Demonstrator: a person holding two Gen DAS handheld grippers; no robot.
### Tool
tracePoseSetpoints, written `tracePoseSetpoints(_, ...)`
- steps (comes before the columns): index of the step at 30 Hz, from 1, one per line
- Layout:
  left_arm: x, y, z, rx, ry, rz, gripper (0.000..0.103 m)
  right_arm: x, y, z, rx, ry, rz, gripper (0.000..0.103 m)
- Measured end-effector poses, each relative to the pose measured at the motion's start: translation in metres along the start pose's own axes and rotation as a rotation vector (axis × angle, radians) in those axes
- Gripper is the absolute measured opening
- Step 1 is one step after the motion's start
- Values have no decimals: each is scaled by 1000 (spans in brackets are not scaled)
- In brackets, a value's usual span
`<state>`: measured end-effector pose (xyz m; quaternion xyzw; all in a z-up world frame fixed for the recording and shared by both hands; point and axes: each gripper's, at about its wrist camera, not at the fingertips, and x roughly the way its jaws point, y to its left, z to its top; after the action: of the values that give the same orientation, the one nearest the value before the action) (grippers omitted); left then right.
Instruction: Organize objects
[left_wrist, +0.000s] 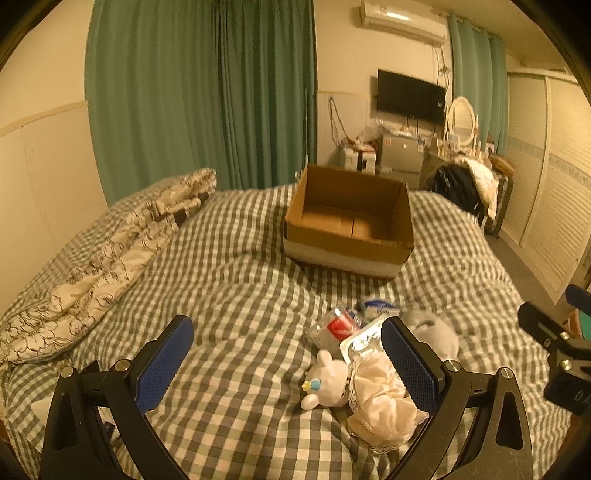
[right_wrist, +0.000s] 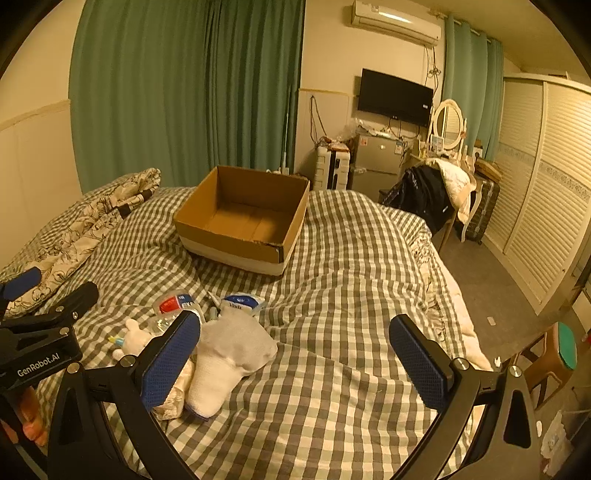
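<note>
Both tools hover over a gingham bedspread (right_wrist: 332, 387) with nothing gripped: the left gripper (left_wrist: 288, 365) has its jaws wide apart, and so does the right gripper (right_wrist: 295, 363). The clutter to be sorted sits in one heap near them: a small white plush toy (left_wrist: 327, 380), a crumpled cream cloth (left_wrist: 384, 398), a grey-and-white sock (right_wrist: 232, 354), a crushed plastic bottle with a red label (left_wrist: 338, 326) and a blue-and-white packet (right_wrist: 242, 303). The empty cardboard box (right_wrist: 243, 221) waits farther up the bed, well apart from the heap (probably the destination). A good first pick seems to be the plush toy: bring the left jaws down astride its body, clear of the cloth touching it, then close firmly before lifting.
</note>
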<state>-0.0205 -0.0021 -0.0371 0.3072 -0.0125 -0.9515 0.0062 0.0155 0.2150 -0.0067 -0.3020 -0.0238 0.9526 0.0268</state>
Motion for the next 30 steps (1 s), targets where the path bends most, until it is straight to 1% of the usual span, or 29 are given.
tracePoseSetpoints(8, 44, -15, -21, 36, 126, -14, 99, 38, -11, -12, 27, 76, 17, 103)
tracePoseSetpoints(9, 50, -19, -24, 37, 150, -24, 98, 42, -11, -13, 29, 84, 19, 103)
tracePoseSetpoints(11, 53, -23, -28, 39, 173, -58, 96, 51, -12, -16, 32, 104, 26, 103)
tracePoseSetpoints(13, 54, -35, -35, 69, 190, -94, 94, 59, -13, -19, 33, 122, 32, 103)
tracePoseSetpoints(15, 58, -46, -41, 119, 209, -109, 79, 65, -14, -21, 38, 133, 31, 102)
tracePoseSetpoints(16, 61, -51, -45, 144, 225, -108, 68, 68, -15, -22, 43, 139, 33, 102)
tracePoseSetpoints(17, 63, -55, -49, 160, 231, -106, 59, 69, -15, -23, 46, 141, 32, 102)
tracePoseSetpoints(18, 63, -56, -51, 171, 227, -110, 53, 70, -15, -23, 48, 143, 31, 102)
tracePoseSetpoints(19, 63, -57, -51, 179, 230, -118, 43, 71, -15, -23, 49, 145, 30, 102)
tracePoseSetpoints(20, 63, -54, -51, 173, 236, -133, 42, 71, -16, -24, 49, 146, 28, 102)
tracePoseSetpoints(21, 61, -49, -49, 149, 235, -146, 38, 70, -15, -24, 49, 146, 26, 102)
tracePoseSetpoints(22, 59, -45, -47, 141, 229, -154, 32, 68, -15, -23, 47, 145, 22, 102)
tracePoseSetpoints(23, 55, -42, -45, 141, 219, -161, 17, 67, -14, -23, 45, 144, 21, 102)
tracePoseSetpoints(24, 50, -40, -42, 145, 199, -160, 7, 65, -12, -23, 42, 141, 21, 102)
tracePoseSetpoints(28, 31, -26, -27, 132, 132, -139, 7, 55, -4, -20, 21, 136, 25, 102)
tracePoseSetpoints(30, 28, -17, -21, 116, 119, -135, 7, 54, 3, -19, 10, 134, 33, 102)
